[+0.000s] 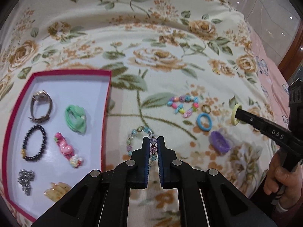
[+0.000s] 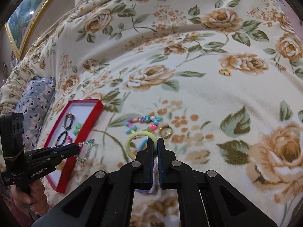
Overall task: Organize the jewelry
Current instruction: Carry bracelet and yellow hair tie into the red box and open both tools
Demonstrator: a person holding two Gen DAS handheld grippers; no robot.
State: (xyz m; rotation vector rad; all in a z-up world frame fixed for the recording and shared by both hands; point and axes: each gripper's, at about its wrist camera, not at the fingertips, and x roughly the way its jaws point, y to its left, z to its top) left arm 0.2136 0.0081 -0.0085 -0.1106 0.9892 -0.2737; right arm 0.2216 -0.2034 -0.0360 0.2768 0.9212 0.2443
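My left gripper (image 1: 153, 141) is shut on a pastel glass-bead bracelet (image 1: 132, 141) lying on the floral blanket just right of the red jewelry box (image 1: 106, 102). The bracelet also shows in the right wrist view (image 2: 85, 151), held by the left gripper (image 2: 76, 148). My right gripper (image 2: 155, 145) is shut on a pale yellow ring (image 2: 130, 141); in the left wrist view the ring (image 1: 235, 115) hangs at the right gripper's tip (image 1: 239, 113). The box (image 2: 75, 132) holds a watch (image 1: 40, 106), green band (image 1: 75, 118), black bead bracelet (image 1: 34, 142), pink clip (image 1: 66, 149) and more.
On the blanket lie a colourful bead bracelet (image 1: 182, 104), a gold ring (image 1: 206, 108), a blue loop (image 1: 204, 122) and a purple band (image 1: 219, 141). A small multicoloured ring (image 2: 225, 72) lies farther off. A patterned pillow (image 2: 36, 102) sits left of the box.
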